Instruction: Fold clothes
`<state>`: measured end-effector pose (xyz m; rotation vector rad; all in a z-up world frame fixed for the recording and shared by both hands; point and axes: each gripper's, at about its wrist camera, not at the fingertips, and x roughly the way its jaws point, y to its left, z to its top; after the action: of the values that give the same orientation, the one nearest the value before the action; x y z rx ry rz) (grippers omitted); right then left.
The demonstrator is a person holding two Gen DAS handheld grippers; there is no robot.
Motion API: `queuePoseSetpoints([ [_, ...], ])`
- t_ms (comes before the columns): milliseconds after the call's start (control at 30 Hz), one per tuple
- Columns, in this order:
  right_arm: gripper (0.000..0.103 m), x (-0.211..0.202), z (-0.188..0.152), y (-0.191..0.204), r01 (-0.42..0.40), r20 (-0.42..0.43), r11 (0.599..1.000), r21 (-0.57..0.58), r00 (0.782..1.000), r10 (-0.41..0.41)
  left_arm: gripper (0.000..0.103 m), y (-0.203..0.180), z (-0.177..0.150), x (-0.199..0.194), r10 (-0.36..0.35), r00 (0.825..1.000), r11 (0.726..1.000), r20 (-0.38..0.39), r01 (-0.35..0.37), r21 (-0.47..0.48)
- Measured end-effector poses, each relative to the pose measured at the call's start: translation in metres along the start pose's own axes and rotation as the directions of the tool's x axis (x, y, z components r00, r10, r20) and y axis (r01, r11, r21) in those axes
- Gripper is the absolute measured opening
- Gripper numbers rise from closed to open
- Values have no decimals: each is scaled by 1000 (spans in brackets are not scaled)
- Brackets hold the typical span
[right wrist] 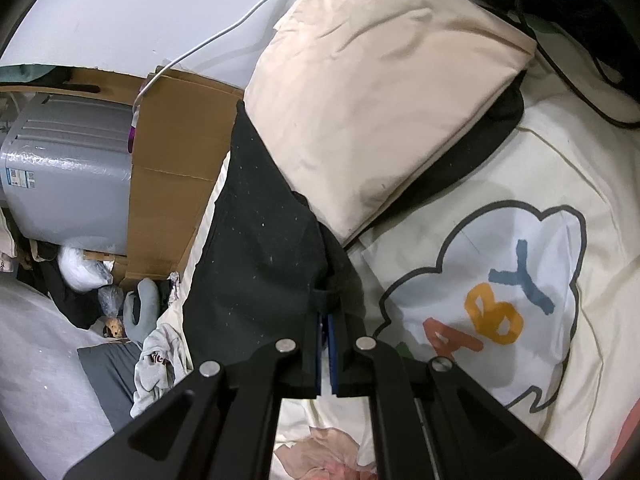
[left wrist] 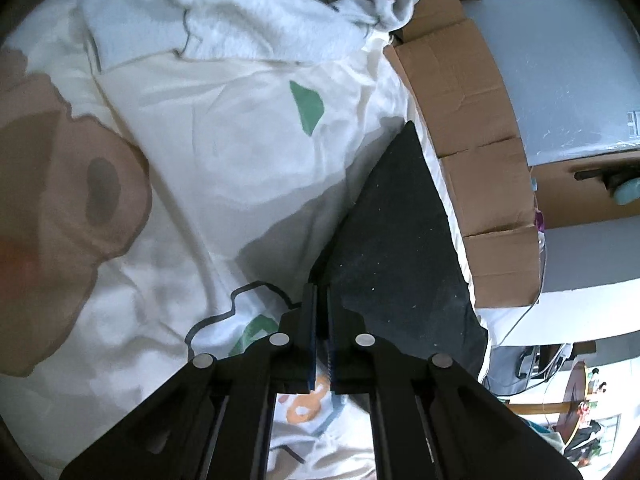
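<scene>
The left gripper (left wrist: 322,292) is pinched tight on a corner of the black garment (left wrist: 394,248), its jaws drawn together with the cloth caught between the pads, and the fabric fans out from the fingertips up and to the right, along the edge of the bed. The right gripper (right wrist: 328,308) is likewise clamped hard on another part of the same black garment (right wrist: 256,248), which stretches away above its tips and to the left. In the right wrist view the garment's far end runs under a folded cream cloth (right wrist: 380,92). Beneath lies a cream bedspread (left wrist: 224,152) printed with a cloud and coloured letters. A crumpled white towel (left wrist: 224,12) sits further up the bed, and cardboard boxes (left wrist: 472,128) stand just beside the mattress.
</scene>
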<state>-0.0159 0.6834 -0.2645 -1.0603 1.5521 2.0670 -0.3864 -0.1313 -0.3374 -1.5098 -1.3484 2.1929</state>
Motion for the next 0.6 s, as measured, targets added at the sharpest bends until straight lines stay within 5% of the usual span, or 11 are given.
queuePoseSetpoints([
  [600, 2, -22, -19, 7, -26, -66, 1000, -1, 997, 26, 2, -21, 24, -40, 77, 997, 996, 9, -77, 38],
])
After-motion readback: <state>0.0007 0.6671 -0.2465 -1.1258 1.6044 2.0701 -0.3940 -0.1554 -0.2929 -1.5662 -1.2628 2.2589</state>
